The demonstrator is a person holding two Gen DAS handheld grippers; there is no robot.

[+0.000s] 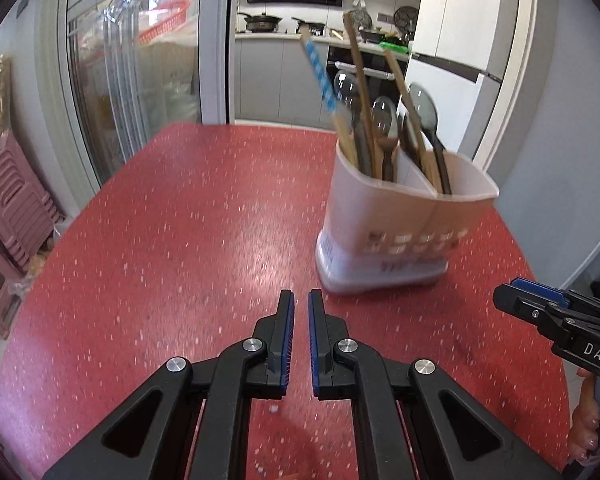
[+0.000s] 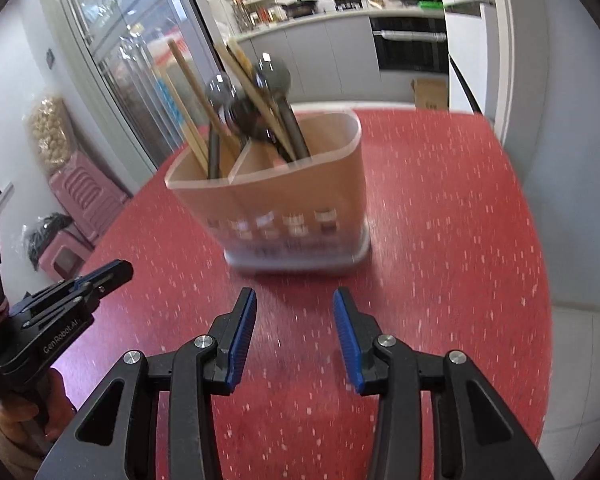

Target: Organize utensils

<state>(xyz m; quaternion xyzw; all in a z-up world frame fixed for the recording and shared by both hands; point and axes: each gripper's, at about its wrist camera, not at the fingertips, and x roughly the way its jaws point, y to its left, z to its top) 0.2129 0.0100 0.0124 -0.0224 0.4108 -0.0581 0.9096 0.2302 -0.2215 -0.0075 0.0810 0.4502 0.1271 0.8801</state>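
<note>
A translucent two-compartment utensil holder (image 1: 404, 224) stands upright on the red speckled table (image 1: 180, 240). It holds wooden chopsticks (image 1: 360, 92), a blue-and-white patterned stick (image 1: 320, 76) and several dark spoons (image 1: 424, 108). My left gripper (image 1: 301, 300) is nearly shut and empty, hovering over the table just left of the holder's base. In the right wrist view the holder (image 2: 284, 208) stands straight ahead, and my right gripper (image 2: 295, 300) is open and empty just in front of it. The right gripper also shows in the left wrist view (image 1: 540, 308), and the left gripper in the right wrist view (image 2: 104, 276).
Stacked pink plastic stools (image 1: 8, 200) stand on the floor left of the table. A glass sliding door (image 1: 140, 80) is behind the table, with a kitchen counter (image 1: 300, 36) beyond. The table's right edge (image 2: 540, 280) drops to a tiled floor.
</note>
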